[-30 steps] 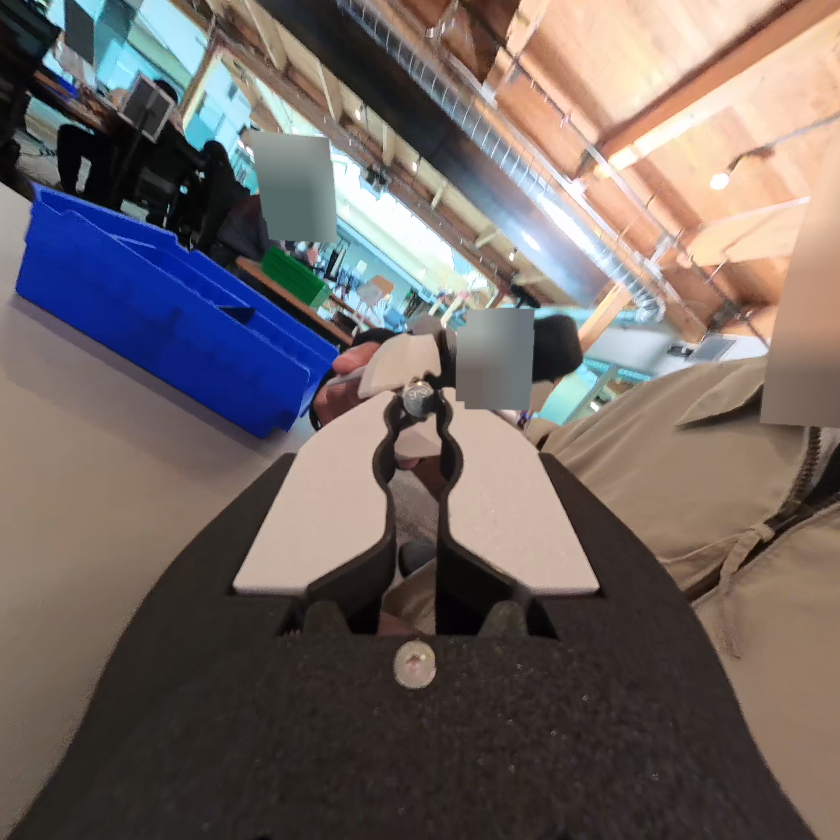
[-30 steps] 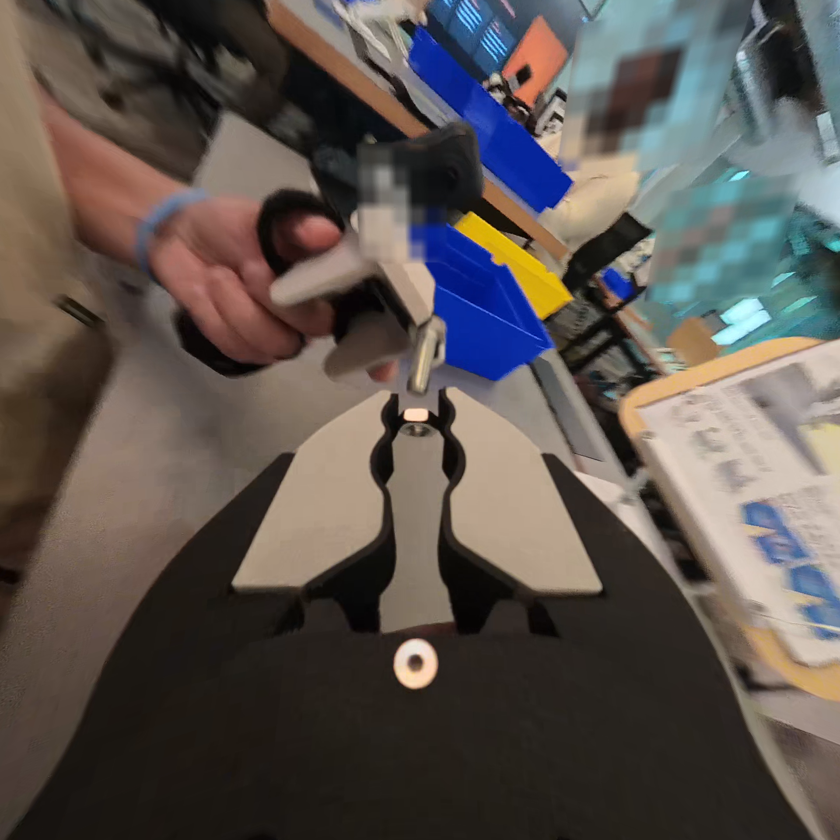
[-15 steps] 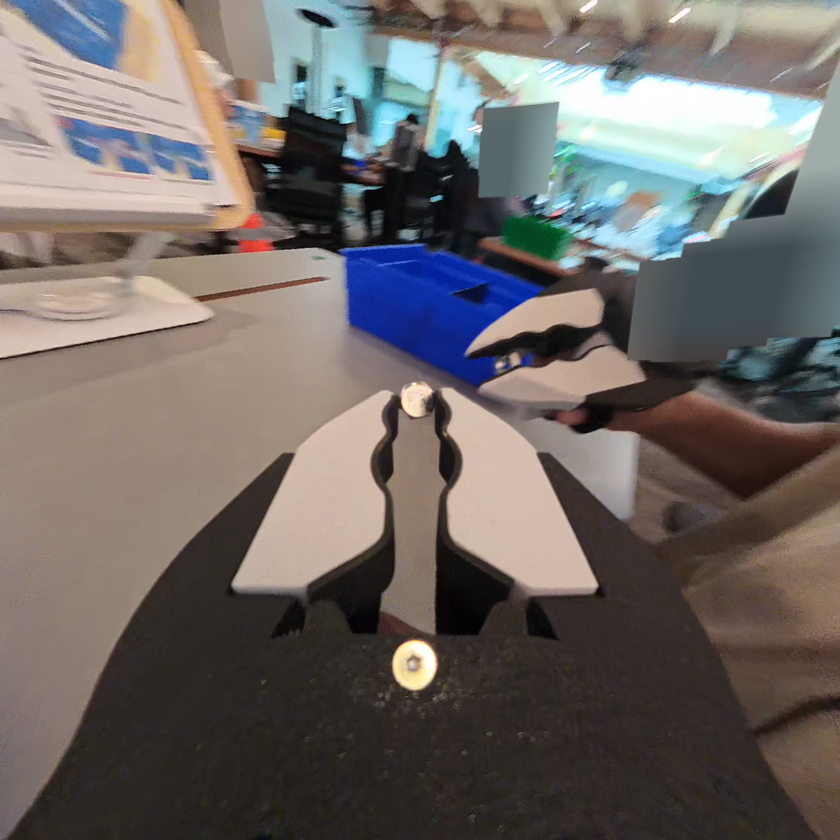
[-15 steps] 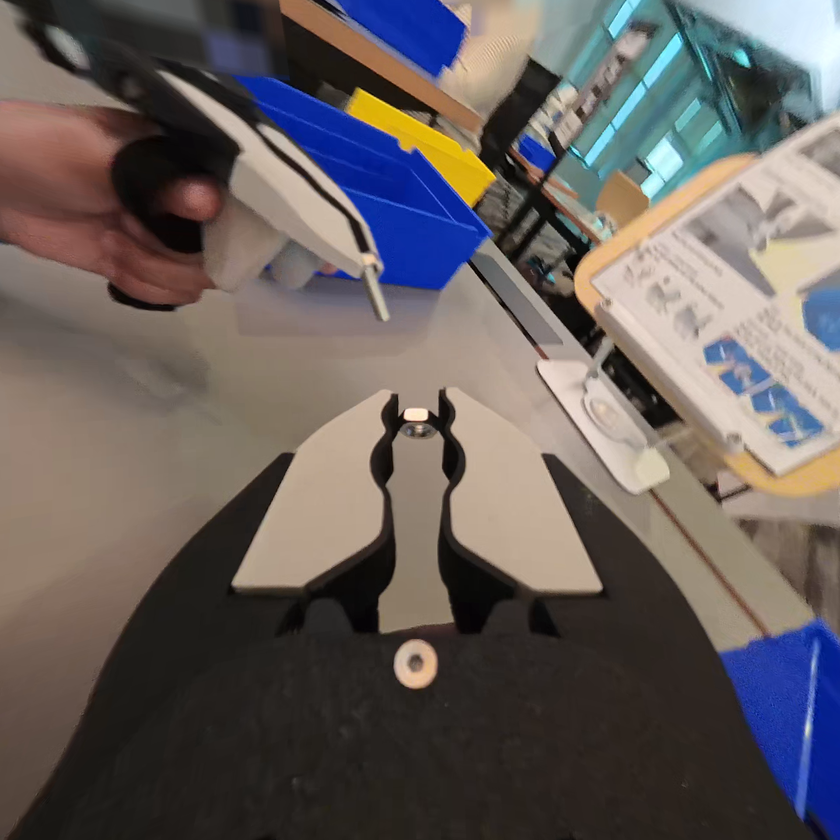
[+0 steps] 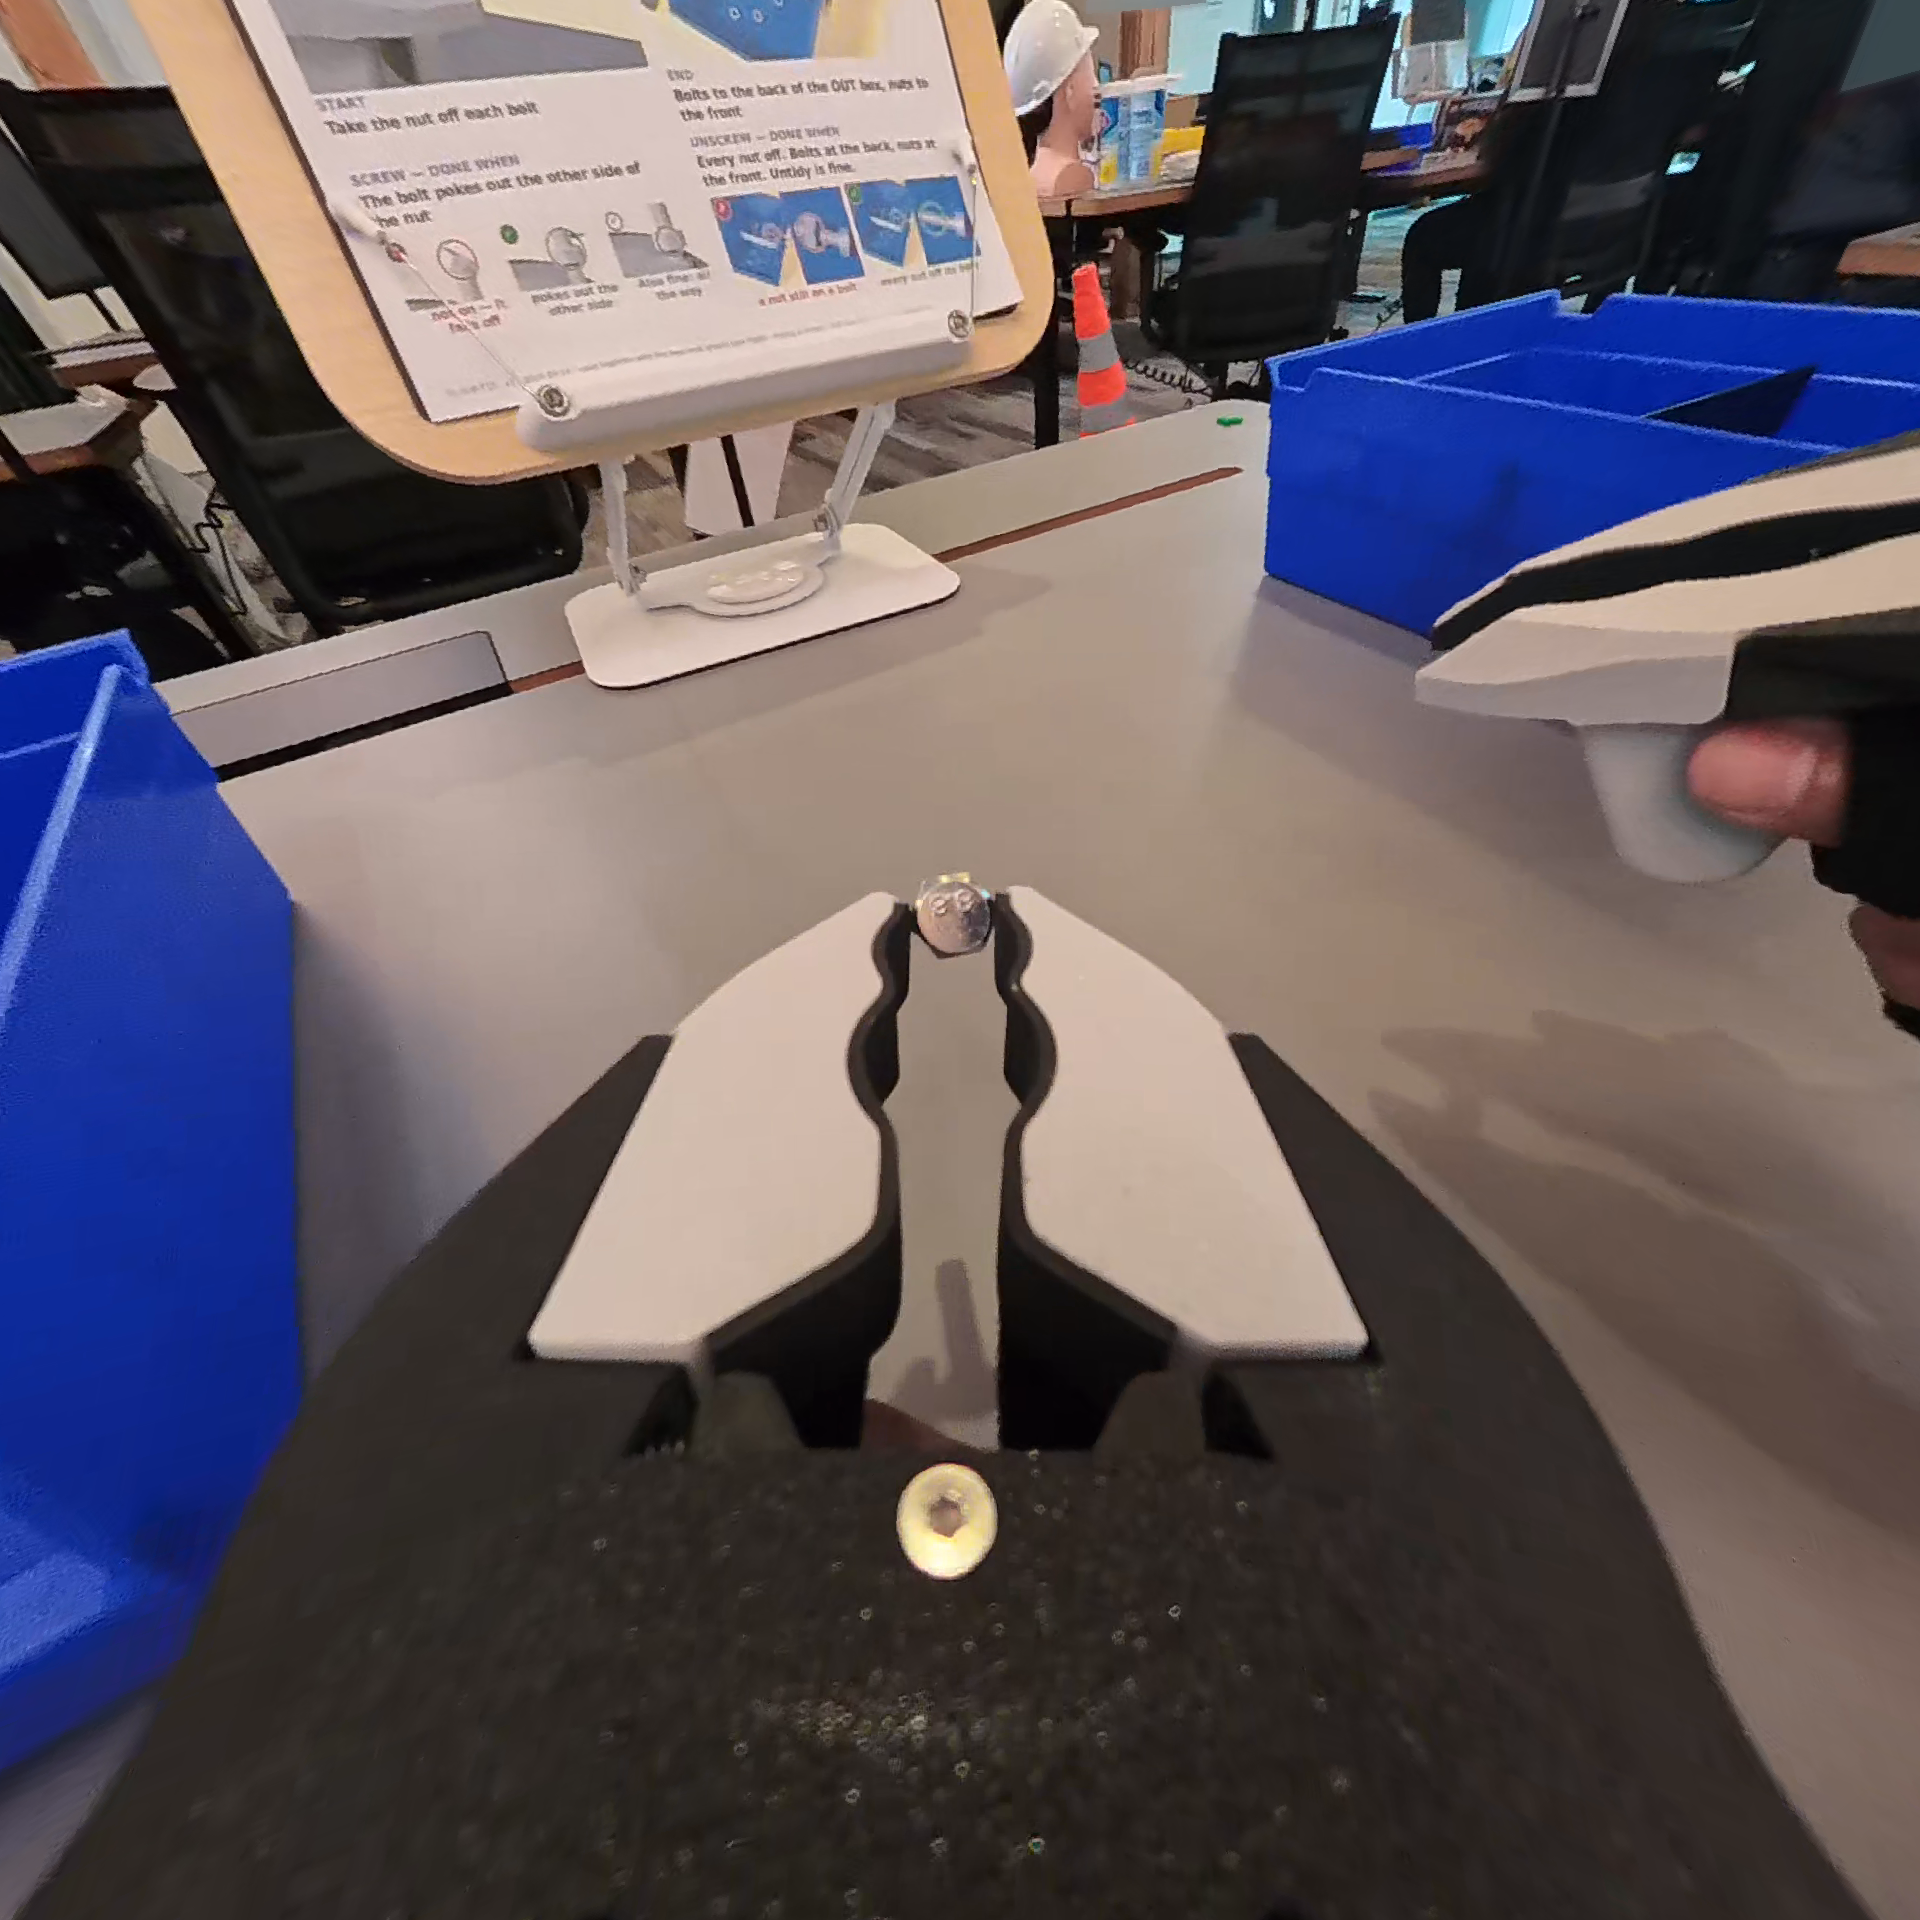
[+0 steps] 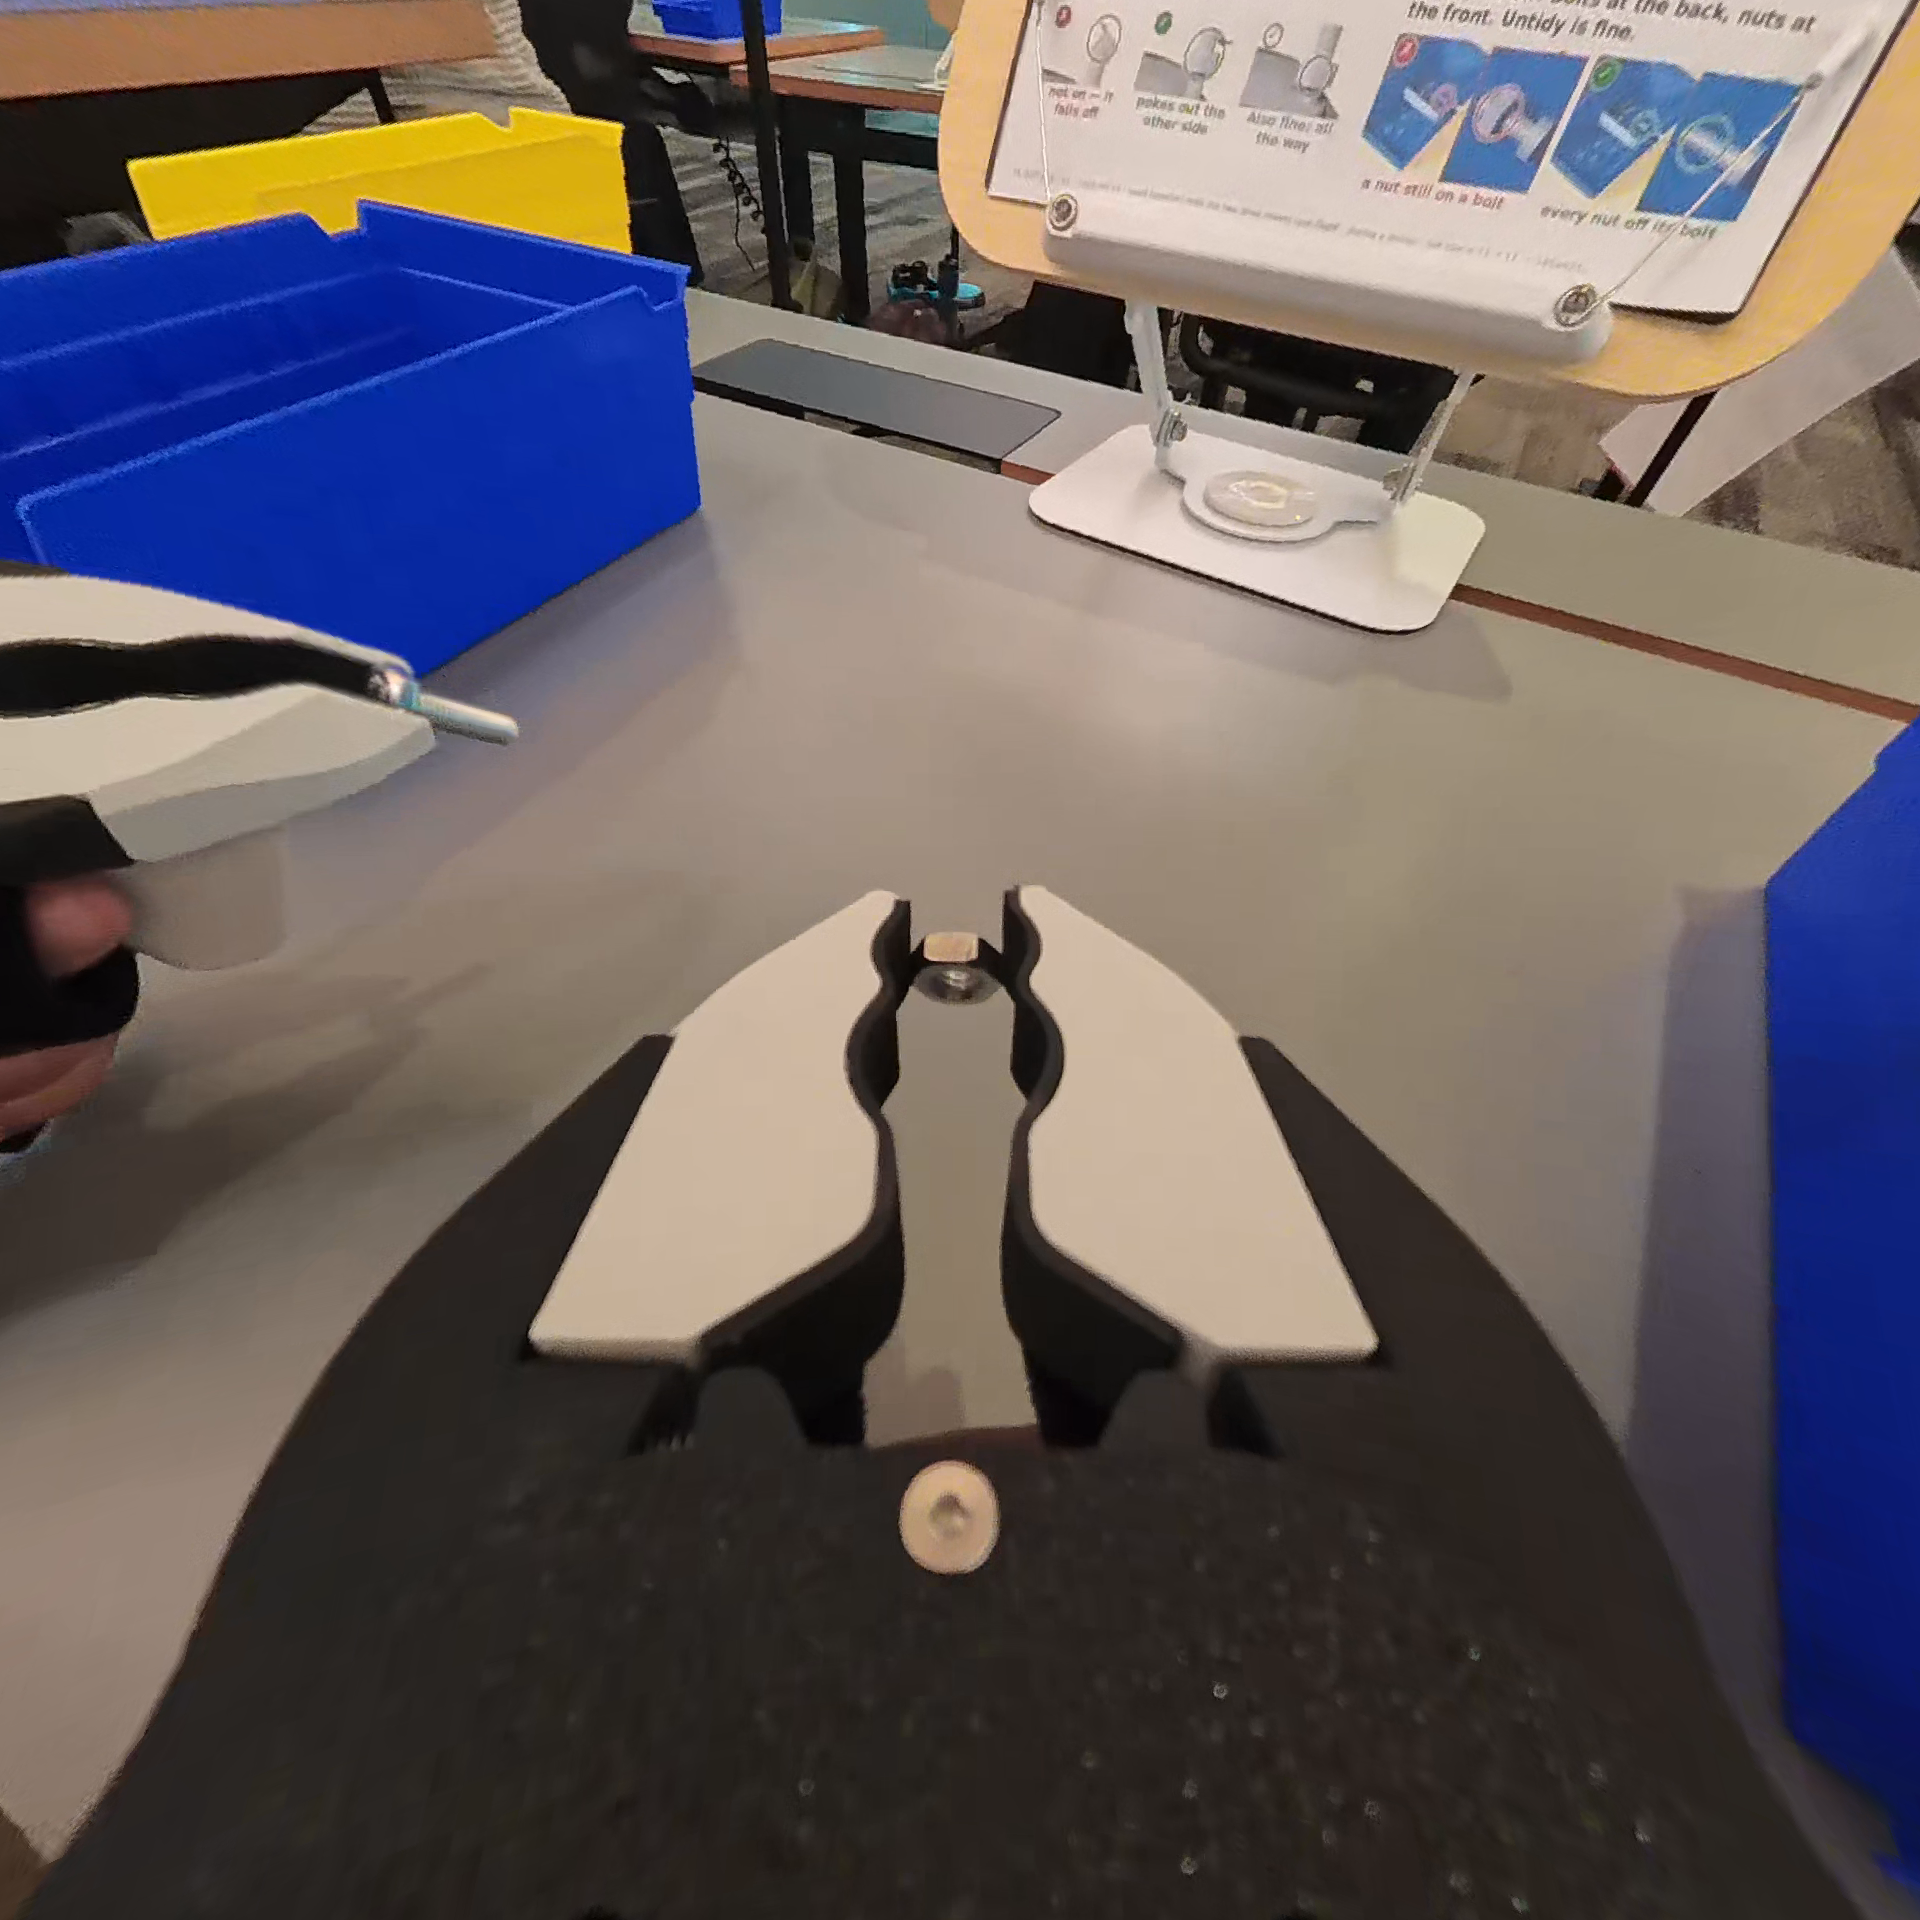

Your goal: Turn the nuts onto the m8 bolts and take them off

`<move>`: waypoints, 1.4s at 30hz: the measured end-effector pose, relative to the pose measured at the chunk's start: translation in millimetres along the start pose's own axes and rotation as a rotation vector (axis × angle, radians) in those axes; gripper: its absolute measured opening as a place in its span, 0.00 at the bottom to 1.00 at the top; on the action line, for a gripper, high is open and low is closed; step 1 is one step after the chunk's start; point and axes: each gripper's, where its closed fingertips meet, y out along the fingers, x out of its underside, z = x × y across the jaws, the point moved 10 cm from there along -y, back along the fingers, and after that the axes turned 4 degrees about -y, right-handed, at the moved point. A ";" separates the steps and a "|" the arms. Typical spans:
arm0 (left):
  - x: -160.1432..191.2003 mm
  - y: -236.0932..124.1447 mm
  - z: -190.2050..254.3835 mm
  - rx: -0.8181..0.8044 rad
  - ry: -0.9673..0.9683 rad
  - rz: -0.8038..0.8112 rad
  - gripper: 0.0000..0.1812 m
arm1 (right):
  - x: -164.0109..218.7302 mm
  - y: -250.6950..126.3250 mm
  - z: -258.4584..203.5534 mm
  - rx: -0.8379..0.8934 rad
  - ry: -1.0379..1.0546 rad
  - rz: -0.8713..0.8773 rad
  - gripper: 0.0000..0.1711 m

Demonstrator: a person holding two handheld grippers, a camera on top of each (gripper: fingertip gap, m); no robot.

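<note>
My left gripper (image 5: pixel 954 914) is shut on a silver bolt (image 5: pixel 954 918); I see its hex head end-on between the fingertips, above the grey table (image 5: pixel 727 831). The same bolt (image 6: pixel 457 717) shows in the right wrist view, its threaded shank sticking out bare from the left gripper's tip (image 6: pixel 384 681). My right gripper (image 6: pixel 956 925) is shut on a silver nut (image 6: pixel 954 966), held just behind the fingertips. The right gripper also shows at the right edge of the left wrist view (image 5: pixel 1455 655). The two grippers are apart, level over the table.
Blue bins stand on both sides: one at the left (image 5: pixel 125 1039) (image 6: pixel 343 416), one at the right (image 5: pixel 1558 447) (image 6: pixel 1849 1247). An instruction board on a white stand (image 5: pixel 758 592) (image 6: pixel 1257 520) is at the table's back edge. A yellow bin (image 6: pixel 395 166) sits beyond. The grippers' ends are close to 12 cm from one another.
A second ago the nut and bolt were close together, tip to tip. Both grippers have since swung apart and down to face the table, each keeping its part.
</note>
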 end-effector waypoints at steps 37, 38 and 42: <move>0.2 -3.7 16.2 0.139 0.003 -0.047 0.08 | 24.2 67.0 352.9 0.100 0.224 -1.058 0.10; 0.0 -3.5 16.7 0.142 0.002 -0.050 0.08 | 25.1 67.3 353.5 0.095 0.234 -1.071 0.10; 0.7 -2.8 16.3 0.151 0.000 -0.056 0.08 | 27.3 69.0 353.0 0.105 0.226 -1.112 0.10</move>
